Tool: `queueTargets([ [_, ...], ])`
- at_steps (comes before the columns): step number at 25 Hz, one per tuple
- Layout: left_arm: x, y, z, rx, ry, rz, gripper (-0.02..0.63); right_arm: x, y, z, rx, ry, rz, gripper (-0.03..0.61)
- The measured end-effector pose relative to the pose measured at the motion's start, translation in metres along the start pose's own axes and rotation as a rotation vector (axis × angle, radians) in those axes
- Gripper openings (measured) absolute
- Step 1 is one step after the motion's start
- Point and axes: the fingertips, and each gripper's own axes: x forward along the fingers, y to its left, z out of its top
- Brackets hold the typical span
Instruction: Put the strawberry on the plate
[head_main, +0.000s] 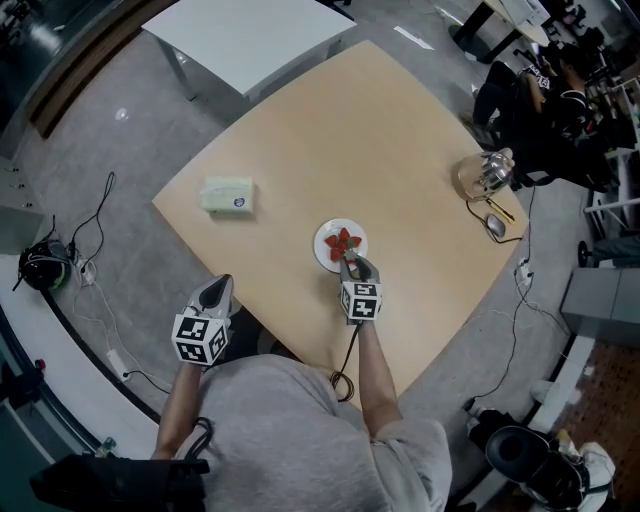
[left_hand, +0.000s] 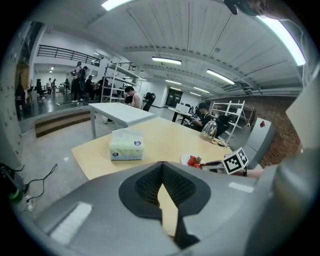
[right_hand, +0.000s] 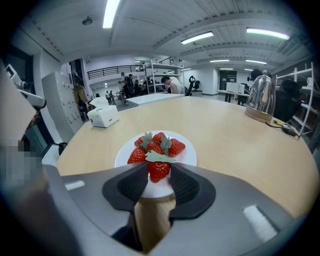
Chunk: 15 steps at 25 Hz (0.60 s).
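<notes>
The job is nearly done. The right claw (right_hand: 159, 176) is squeezed on the strawberry (right_hand: 159, 167). The berry sits right between the claw's tips, over the near edge of the plate (right_hand: 188, 156). I cannot tell if it touches the plate yet. I think only letting go is left. Other strawberries (right_hand: 157, 142) lie in the middle of the plate. The left claw (left_hand: 162, 168) is pinched closed on nothing, well away from the plate.

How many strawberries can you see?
5: one strawberry gripped in the right claw at the plate's near rim; four strawberries clustered on the plate. More may be hidden.
</notes>
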Motion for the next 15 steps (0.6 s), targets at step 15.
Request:
queueTargets([
  [15,0.0004,0.0052,-0.0035,-0.010,0.004,0.005,0.020,0.0043,-0.0007,-0.0003,-0.005,0.010,-0.019,0.145],
])
